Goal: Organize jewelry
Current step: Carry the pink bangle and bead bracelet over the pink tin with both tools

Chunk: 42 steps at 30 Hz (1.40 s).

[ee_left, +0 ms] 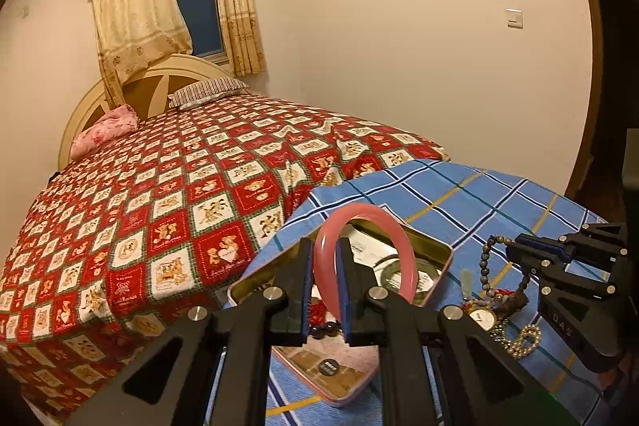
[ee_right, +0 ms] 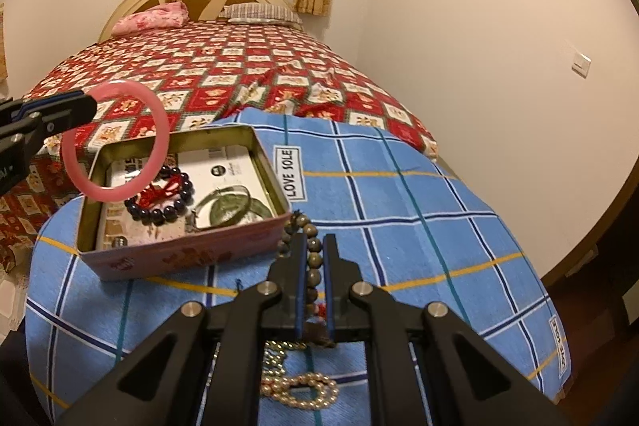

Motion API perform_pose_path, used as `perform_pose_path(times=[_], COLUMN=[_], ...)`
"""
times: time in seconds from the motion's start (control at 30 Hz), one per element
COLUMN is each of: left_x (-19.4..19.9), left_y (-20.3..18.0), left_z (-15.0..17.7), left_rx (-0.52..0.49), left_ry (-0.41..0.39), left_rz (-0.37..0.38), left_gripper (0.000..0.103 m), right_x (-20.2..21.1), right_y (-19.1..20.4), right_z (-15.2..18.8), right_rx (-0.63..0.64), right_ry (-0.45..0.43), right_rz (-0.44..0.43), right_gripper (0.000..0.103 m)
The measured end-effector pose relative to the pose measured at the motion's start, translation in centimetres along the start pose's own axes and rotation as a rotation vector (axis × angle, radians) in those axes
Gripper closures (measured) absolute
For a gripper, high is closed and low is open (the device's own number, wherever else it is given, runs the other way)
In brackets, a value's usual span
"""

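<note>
Two grips hold: the left gripper (ee_left: 324,286) pinches the pink bangle (ee_left: 365,254) by its rim above the tin (ee_right: 181,250) — any slip drops it. At the tin's four o'clock, the right gripper (ee_right: 315,290) nips the wooden bead strand (ee_right: 312,268) — lifting could snag the pearl necklace (ee_right: 303,392).

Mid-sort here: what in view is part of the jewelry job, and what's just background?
Job:
left tongs, holding pink bangle
right tongs, around brown bead strand
tin
dark bead bracelet
green bangle
pearl strand

Background:
bed
curtains
light switch

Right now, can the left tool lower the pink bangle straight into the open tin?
Probably yes: the left tool holds the pink bangle above the open metal tin's near-left corner, nothing between; the dark bead bracelet lies just beside.
</note>
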State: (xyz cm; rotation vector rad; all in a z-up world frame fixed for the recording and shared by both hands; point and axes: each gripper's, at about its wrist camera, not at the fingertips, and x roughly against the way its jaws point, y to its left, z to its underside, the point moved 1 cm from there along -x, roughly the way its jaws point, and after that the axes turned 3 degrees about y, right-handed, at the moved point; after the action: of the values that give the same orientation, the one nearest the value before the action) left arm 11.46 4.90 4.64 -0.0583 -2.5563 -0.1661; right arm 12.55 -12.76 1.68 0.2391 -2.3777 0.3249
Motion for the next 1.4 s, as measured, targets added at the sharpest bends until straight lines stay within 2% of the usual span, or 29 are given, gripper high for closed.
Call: perform_pose_path(times=[0.57, 1.4], left_x=[-2.4, -6.3], left_y=[2.7, 4.7], left_z=[-1.5, -0.3], left_rx=[0.011, 0.007], left_ry=[0.019, 0.099], left_rz=[-0.036, -0.065], left_gripper=[0.093, 0.093], right_x=[-0.5, -3.5], right_y=[1.7, 3.7], right_z=[-3.0, -5.8], right_rx=[0.056, 0.075], right_ry=[-0.024, -0.016], right_rz=[-0.012, -0.086], right_gripper=[0.094, 0.094])
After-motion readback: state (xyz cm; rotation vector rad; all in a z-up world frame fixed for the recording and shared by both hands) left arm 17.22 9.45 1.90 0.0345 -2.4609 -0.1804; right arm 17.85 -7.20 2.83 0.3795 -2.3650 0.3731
